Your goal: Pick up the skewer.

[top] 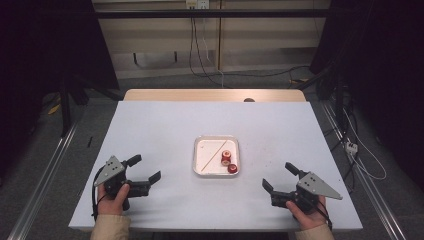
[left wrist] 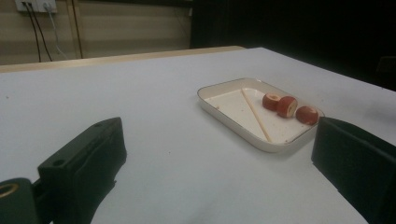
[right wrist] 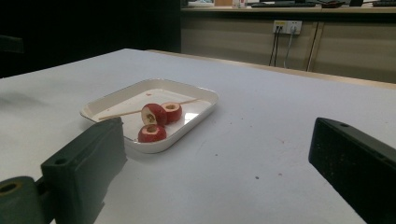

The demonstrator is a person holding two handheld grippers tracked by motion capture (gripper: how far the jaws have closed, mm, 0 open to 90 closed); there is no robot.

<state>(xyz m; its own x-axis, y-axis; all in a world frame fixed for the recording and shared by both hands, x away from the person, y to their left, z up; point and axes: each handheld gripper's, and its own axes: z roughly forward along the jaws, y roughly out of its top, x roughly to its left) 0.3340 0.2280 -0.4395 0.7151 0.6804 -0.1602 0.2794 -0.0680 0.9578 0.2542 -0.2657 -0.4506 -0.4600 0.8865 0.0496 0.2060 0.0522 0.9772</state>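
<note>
A white rectangular tray (top: 216,140) lies at the table's middle. In it rest three red cored fruit pieces (top: 228,160) and a thin wooden skewer (top: 213,156) laid diagonally. The left gripper view shows the tray (left wrist: 233,122), fruit pieces (left wrist: 286,106) and skewer (left wrist: 254,113) ahead to the right. The right gripper view has the tray (right wrist: 205,95), fruit (right wrist: 157,114) and skewer (right wrist: 122,113) ahead to the left. My left gripper (top: 145,169) rests open at the near left, empty. My right gripper (top: 278,177) rests open at the near right, empty. Both are well apart from the tray.
The white table (top: 165,122) has a wooden strip (top: 215,95) along its far edge. Cables (top: 200,45) hang from a wall socket beyond it. Metal rails (top: 45,170) run on the floor at both sides.
</note>
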